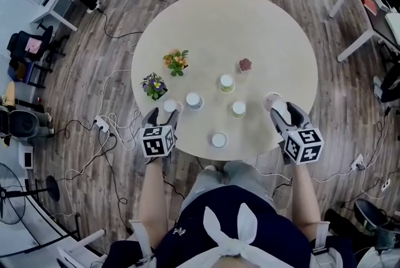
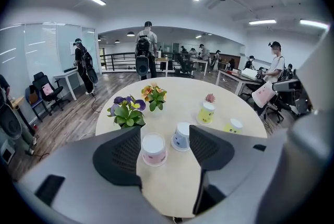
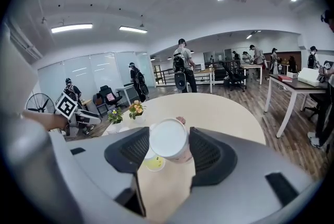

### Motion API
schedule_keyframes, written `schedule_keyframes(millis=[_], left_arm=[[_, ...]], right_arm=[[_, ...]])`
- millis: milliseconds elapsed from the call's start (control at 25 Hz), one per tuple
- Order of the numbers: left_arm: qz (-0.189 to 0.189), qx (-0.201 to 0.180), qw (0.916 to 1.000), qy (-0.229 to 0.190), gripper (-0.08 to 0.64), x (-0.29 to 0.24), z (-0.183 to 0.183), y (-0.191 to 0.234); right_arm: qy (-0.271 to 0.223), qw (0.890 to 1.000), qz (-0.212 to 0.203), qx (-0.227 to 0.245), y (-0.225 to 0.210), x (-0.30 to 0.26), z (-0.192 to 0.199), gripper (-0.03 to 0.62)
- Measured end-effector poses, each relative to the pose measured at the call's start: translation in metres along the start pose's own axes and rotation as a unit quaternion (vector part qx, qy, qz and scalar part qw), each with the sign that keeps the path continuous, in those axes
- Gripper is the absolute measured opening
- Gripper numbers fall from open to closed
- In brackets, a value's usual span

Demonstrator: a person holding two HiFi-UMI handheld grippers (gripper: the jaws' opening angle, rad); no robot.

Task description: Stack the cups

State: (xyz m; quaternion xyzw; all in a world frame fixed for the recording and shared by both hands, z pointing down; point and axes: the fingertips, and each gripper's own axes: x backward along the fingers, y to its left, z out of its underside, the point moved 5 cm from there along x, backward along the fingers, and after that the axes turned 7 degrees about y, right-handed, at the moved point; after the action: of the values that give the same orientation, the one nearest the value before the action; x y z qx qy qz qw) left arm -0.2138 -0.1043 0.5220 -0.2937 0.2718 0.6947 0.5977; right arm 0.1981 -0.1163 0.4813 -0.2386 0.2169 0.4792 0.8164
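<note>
Holding one cup aloft, your right claw is clamped on the carried cup, clear of the table near its right edge. That cup is inverted and tipped, with its closed base toward the claw's camera and its long axis slanting. Your left claw stands wide. The pink cup sits between its pads, just beside the left one, not gripped, mouth down, axis vertical.

Judged step: bringing cups together for a first stack. The next move calls for you to bring the carried cup's axis upright and lower it squarely over a standing cup, probably the green cup just ahead. Farther off, the blue cup and yellow cup stand inverted.
</note>
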Motion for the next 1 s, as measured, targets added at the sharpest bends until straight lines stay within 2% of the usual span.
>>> schedule_keyframes(millis=[200, 640, 1000], left_arm=[[0.010, -0.019, 0.9994, 0.029, 0.284, -0.023, 0.011, 0.007], [0.025, -0.035, 0.9959, 0.080, 0.284, -0.071, 0.027, 0.019], [0.014, -0.037, 0.9951, 0.091, 0.284, -0.087, 0.033, 0.024]], right_arm=[[0.005, 1.000, 0.008, -0.007, 0.015, 0.003, 0.005, 0.247], [0.019, 0.999, 0.019, -0.022, 0.032, 0.007, 0.017, 0.247], [0.031, 0.999, 0.020, -0.027, 0.045, 0.007, 0.025, 0.247]])
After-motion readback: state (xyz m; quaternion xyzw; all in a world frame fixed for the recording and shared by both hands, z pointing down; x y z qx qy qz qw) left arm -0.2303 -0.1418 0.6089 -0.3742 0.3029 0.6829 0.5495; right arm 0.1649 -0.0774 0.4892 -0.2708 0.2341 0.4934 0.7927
